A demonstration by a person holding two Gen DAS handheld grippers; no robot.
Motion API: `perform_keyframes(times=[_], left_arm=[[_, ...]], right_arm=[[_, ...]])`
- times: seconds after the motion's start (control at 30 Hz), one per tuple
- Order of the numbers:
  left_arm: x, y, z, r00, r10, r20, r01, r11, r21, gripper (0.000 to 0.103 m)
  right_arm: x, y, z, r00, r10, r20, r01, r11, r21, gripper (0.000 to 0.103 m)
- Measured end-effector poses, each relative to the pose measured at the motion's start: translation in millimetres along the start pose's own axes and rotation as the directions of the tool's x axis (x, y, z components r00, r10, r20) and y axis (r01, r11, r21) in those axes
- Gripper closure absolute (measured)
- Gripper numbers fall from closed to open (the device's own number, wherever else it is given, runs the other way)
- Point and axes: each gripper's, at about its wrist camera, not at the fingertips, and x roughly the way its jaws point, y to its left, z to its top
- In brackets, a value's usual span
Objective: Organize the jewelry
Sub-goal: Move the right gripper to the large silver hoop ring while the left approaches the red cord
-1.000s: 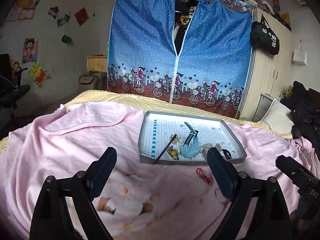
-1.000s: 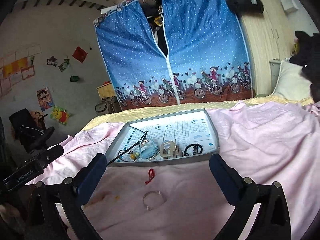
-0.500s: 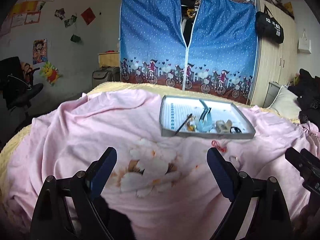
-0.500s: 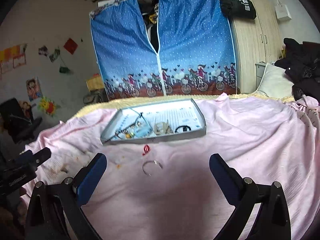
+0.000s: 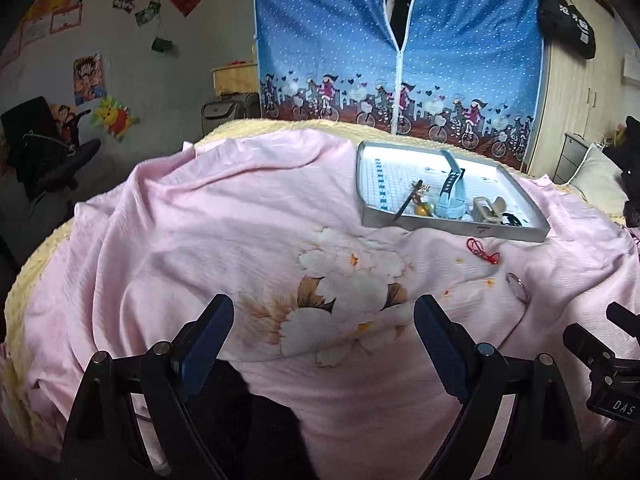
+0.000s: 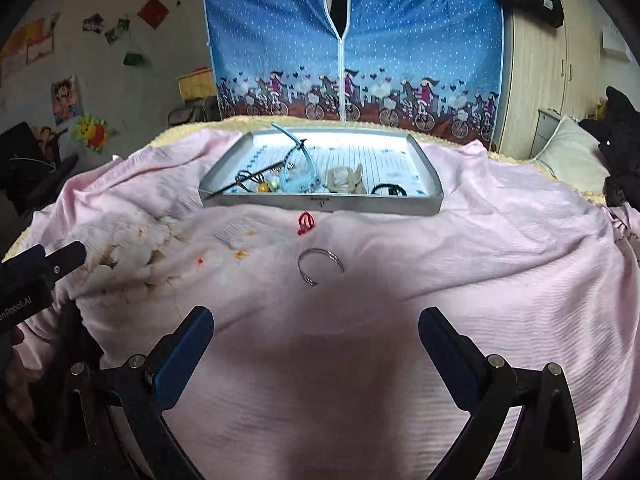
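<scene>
This is a bedroom in a home. There is a bed (image 5: 200, 220) with a pink sheet, a blue fabric wardrobe (image 5: 396, 44), a wooden closet (image 5: 576, 92), and cartoon posters (image 5: 88, 78) on the wall.

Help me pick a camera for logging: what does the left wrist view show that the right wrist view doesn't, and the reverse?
Only the left wrist view shows the left gripper open over the flower print.

Only the right wrist view shows the right gripper open, and the silver bangle seen whole.

Both show the grey tray holding jewelry, the red cord lying before it, and the pink sheet.
</scene>
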Motion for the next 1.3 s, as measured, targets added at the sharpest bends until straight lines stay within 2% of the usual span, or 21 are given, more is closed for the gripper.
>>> perform_keyframes(times=[0.23, 0.47, 0.57, 0.67, 0.8, 0.87, 0.93, 1.0, 1.1, 1.2, 1.3], left_arm=[[6, 2, -3, 0.999, -0.018, -0.033, 0.017, 1.000, -0.009, 0.015], [6, -3, -6, 1.000, 0.004, -0.021, -0.003, 1.000, 0.016, 0.015], [9, -5, -6, 1.000, -0.009, -0.028, 0.009, 1.000, 0.017, 0.015], [12, -10, -3, 0.998, -0.047, -0.040, 0.048, 0.998, 0.029, 0.015], [15, -19, 5, 0.992, -0.112, -0.051, 0.115, 0.992, 0.052, 0.015], [18, -25, 11, 0.987, -0.152, -0.044, 0.155, 0.985, 0.072, 0.015], [22, -33, 19, 0.980, -0.194, -0.038, 0.197, 0.976, 0.093, 0.015], [30, -41, 28, 0.969, -0.244, -0.044, 0.248, 0.962, 0.115, 0.015], [54, -53, 43, 0.952, -0.289, -0.099, 0.301, 0.945, 0.128, 0.015], [77, -67, 56, 0.945, -0.292, -0.146, 0.312, 0.940, 0.138, 0.018], [100, -78, 65, 0.935, -0.299, -0.190, 0.328, 0.933, 0.147, 0.028]], right_arm=[[11, -10, 0, 0.998, -0.027, -0.056, 0.030, 0.999, 0.041, 0.000], [12, -11, 1, 0.997, -0.037, -0.066, 0.040, 0.998, 0.048, 0.000], [13, -11, 2, 0.997, -0.040, -0.071, 0.044, 0.998, 0.049, 0.000], [14, -17, 4, 0.998, -0.025, -0.065, 0.030, 0.997, 0.074, 0.000], [30, -32, 16, 0.992, 0.085, -0.090, -0.075, 0.991, 0.107, 0.000], [38, -38, 27, 0.993, 0.085, -0.087, -0.078, 0.994, 0.073, 0.000], [44, -42, 35, 0.993, 0.087, -0.082, -0.085, 0.996, 0.029, 0.006], [54, -45, 40, 0.989, 0.116, -0.092, -0.116, 0.993, -0.002, 0.023], [72, -48, 45, 0.983, 0.136, -0.122, -0.143, 0.988, -0.054, 0.043], [93, -50, 48, 0.973, 0.173, -0.154, -0.186, 0.979, -0.078, 0.047], [115, -52, 49, 0.954, 0.216, -0.207, -0.237, 0.968, -0.079, 0.058]])
